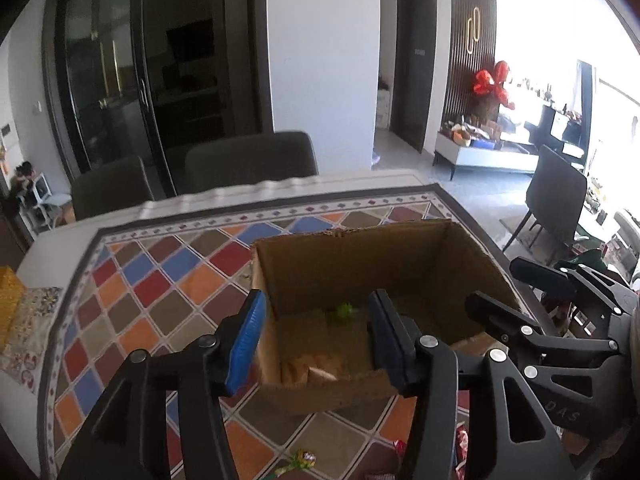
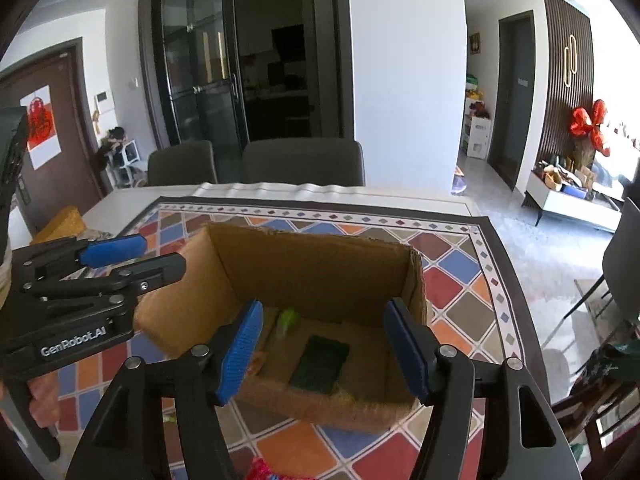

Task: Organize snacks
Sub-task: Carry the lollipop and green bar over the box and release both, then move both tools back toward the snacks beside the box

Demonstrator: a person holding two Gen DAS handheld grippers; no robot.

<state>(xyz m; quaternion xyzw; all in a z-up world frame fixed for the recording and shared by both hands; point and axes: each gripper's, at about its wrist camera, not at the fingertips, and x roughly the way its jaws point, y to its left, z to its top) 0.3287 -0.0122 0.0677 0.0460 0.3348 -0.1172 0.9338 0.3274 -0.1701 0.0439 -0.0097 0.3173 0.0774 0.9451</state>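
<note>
An open cardboard box [image 1: 404, 256] stands on the patterned table mat; it also shows in the right wrist view [image 2: 320, 264]. Inside lie a green snack [image 2: 289, 317], a dark green flat packet [image 2: 320, 364] and tan packets [image 1: 308, 368]. My left gripper [image 1: 316, 340] is open and empty, hovering over the box's near left corner. My right gripper [image 2: 324, 352] is open and empty above the box's near edge. The right gripper shows at the right of the left wrist view [image 1: 520, 292], and the left gripper at the left of the right wrist view [image 2: 132, 258].
Loose wrapped snacks lie on the mat [image 1: 160, 280] in front of the box: a green lollipop [image 1: 300, 462] and red wrappers [image 2: 260, 470]. Two dark chairs [image 2: 304, 162] stand behind the table. A yellow box [image 2: 60, 222] sits at the table's left edge.
</note>
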